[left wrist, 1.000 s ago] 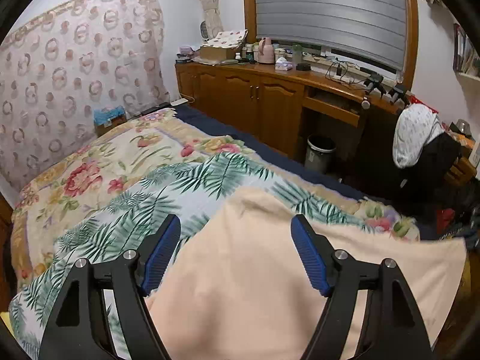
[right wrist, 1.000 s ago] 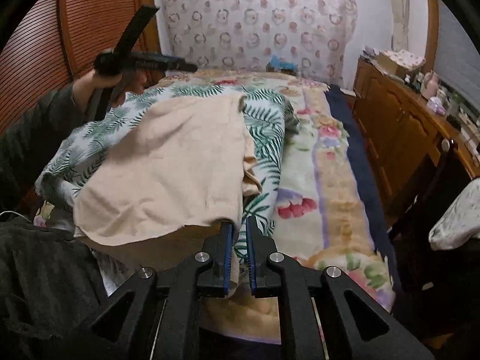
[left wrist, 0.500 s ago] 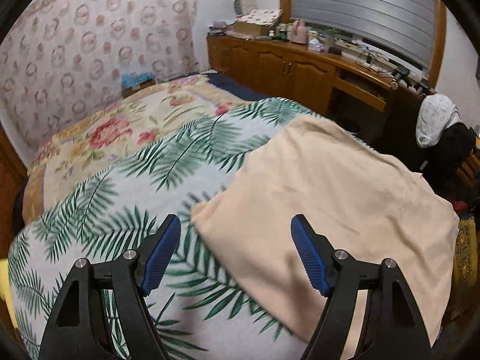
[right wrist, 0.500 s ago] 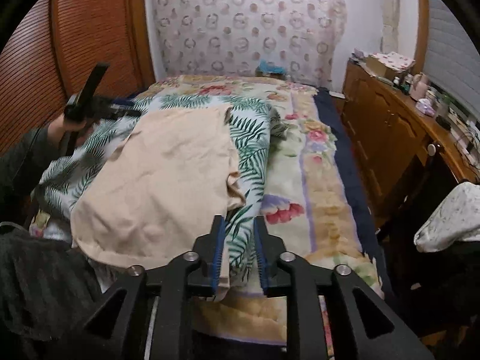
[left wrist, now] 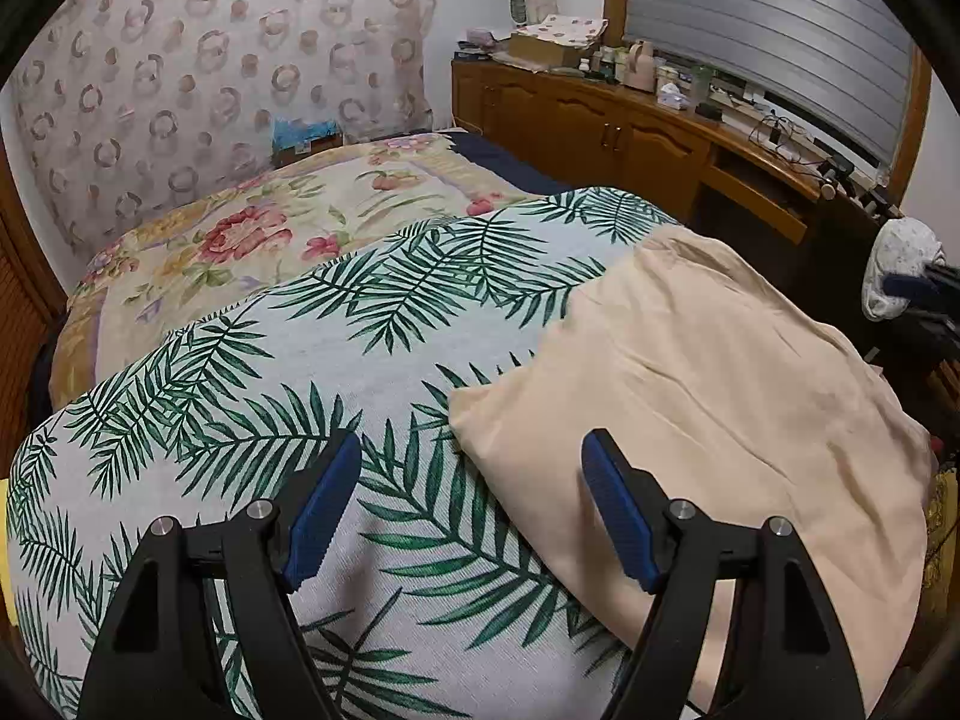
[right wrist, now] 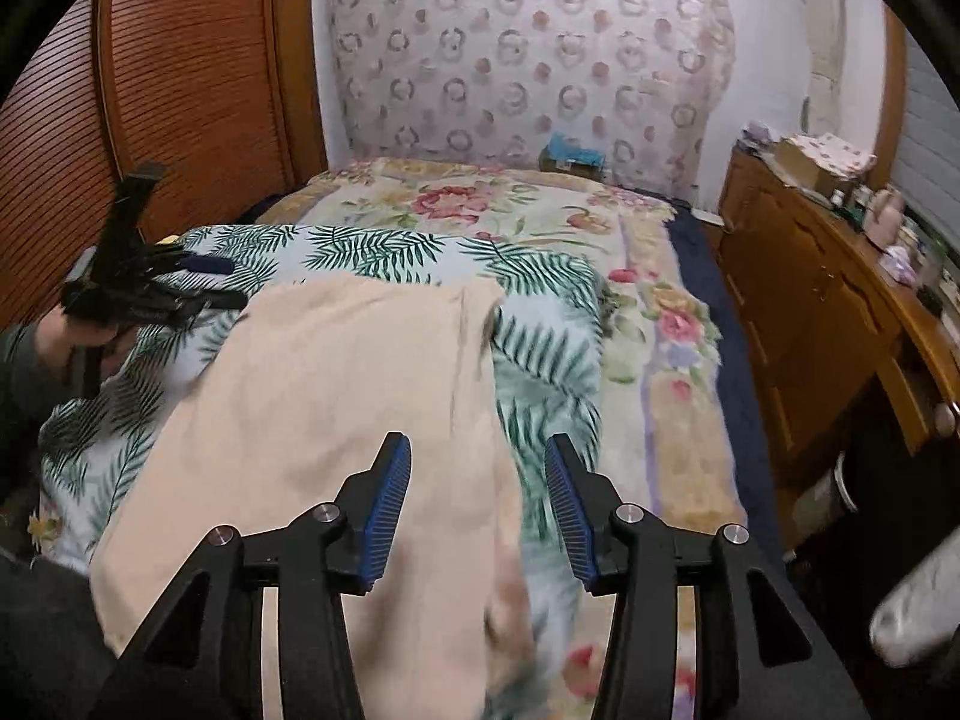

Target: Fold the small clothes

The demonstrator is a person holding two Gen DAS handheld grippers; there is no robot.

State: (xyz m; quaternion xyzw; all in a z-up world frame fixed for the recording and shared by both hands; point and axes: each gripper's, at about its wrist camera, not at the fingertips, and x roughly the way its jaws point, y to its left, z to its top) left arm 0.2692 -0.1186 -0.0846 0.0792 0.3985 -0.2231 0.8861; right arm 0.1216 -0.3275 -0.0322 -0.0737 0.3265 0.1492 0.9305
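A peach-coloured garment (left wrist: 708, 396) lies spread flat on a white cloth with green palm leaves (left wrist: 336, 360) on the bed. My left gripper (left wrist: 471, 510) is open and empty, just above the garment's near left corner. The garment also shows in the right wrist view (right wrist: 336, 396), where my right gripper (right wrist: 477, 507) is open and empty above its near right edge. The left gripper (right wrist: 198, 282) shows there at the garment's far left corner, held by a hand.
A floral bedspread (left wrist: 240, 240) covers the bed beyond the palm-leaf cloth. A wooden cabinet and desk (left wrist: 630, 138) run along the right side. A slatted wooden door (right wrist: 150, 90) stands to the left. A chair with a white cloth (left wrist: 900, 276) stands beyond the garment.
My right gripper was shut on the garment's edge and has opened and let go. My left gripper stayed open and moved back to the garment's left corner.
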